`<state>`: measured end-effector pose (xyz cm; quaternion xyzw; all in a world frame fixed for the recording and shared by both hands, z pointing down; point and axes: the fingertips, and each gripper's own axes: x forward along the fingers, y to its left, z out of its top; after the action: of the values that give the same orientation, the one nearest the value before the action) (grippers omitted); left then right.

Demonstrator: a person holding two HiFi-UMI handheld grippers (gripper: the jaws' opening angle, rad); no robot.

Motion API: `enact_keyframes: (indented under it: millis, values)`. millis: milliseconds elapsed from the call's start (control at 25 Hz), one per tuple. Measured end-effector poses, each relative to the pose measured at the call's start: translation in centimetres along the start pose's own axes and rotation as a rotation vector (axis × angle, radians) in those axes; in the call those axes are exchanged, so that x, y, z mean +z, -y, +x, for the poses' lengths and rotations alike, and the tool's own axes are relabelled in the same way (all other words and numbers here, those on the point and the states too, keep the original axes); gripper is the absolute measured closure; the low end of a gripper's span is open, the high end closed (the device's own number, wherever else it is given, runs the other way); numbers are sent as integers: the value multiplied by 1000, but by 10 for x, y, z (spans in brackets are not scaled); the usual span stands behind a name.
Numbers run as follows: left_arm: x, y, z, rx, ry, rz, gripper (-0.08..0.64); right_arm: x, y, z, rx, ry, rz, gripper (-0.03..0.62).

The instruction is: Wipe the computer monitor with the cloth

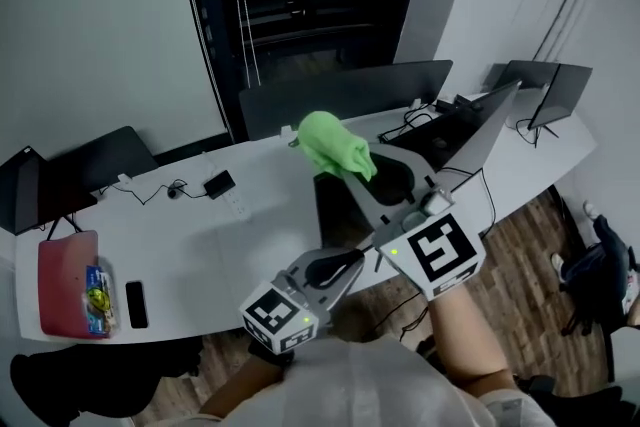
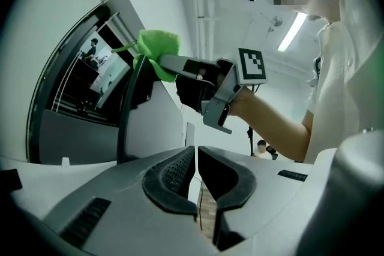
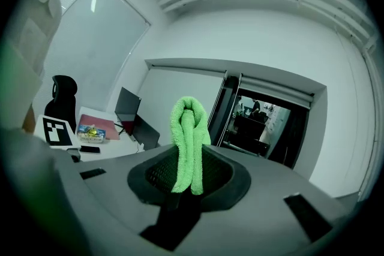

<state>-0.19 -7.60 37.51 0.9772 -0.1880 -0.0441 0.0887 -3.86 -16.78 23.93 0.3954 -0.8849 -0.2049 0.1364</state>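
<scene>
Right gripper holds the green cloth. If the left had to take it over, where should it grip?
Probably the folded loop of the green cloth standing beyond the right gripper, approached from past its tips. That bunched end is free and thick; the lower ends are clamped in the right jaws. The left gripper, shut and empty, must open first.

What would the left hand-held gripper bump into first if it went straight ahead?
Probably the right hand-held gripper. It sits right in front of the left hand-held gripper, holding the green cloth. Depth is hard to judge, so it might slip just past instead.
</scene>
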Motion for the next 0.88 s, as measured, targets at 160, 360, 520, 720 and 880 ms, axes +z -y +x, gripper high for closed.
enact_keyframes:
  millis: [160,360,520,720,880]
  values:
    - [0,-7,19,-62,-9,-3,534,0,8,-1,5,15,18,523]
    - [-2,-11,33,-89,-5,-18,534,-7,22,-6,-21,10,33,523]
    - [-4,-8,45,-109,-11,-17,534,-15,32,-10,-21,-3,35,523]
    - [-2,-4,70,-112,-7,2,534,-23,49,-19,-14,9,18,523]
    - [-2,-5,95,-68,-5,-10,534,-36,64,-27,10,0,-13,523]
